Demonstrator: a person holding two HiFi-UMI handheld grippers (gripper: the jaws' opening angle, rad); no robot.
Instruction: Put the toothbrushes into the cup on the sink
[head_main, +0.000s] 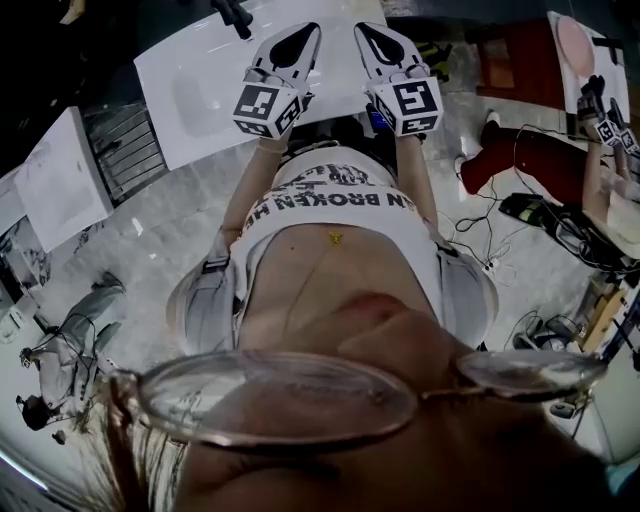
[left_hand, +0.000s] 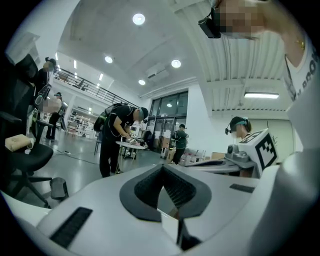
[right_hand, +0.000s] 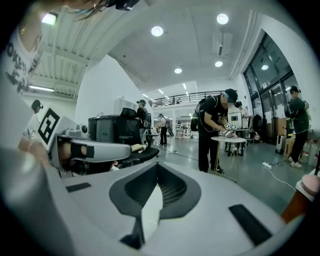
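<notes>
In the head view both grippers are raised side by side in front of the person's chest. They point toward a white sink top (head_main: 190, 85) with a black tap (head_main: 232, 15). My left gripper (head_main: 303, 32) is shut with nothing between its jaws, and so is my right gripper (head_main: 366, 32). The left gripper view shows its jaws (left_hand: 162, 167) meeting in a point, with the right gripper (left_hand: 252, 149) beside it. In the right gripper view the jaws (right_hand: 156, 167) are likewise together and hold nothing. I see no toothbrush and no cup.
Both gripper views look out level into a large hall. A person (right_hand: 212, 132) bends over a small round table (right_hand: 228, 141). A black chair (left_hand: 22, 155) stands at the left. Cables (head_main: 500, 240) and another person in red trousers (head_main: 530, 155) are on the floor at the right.
</notes>
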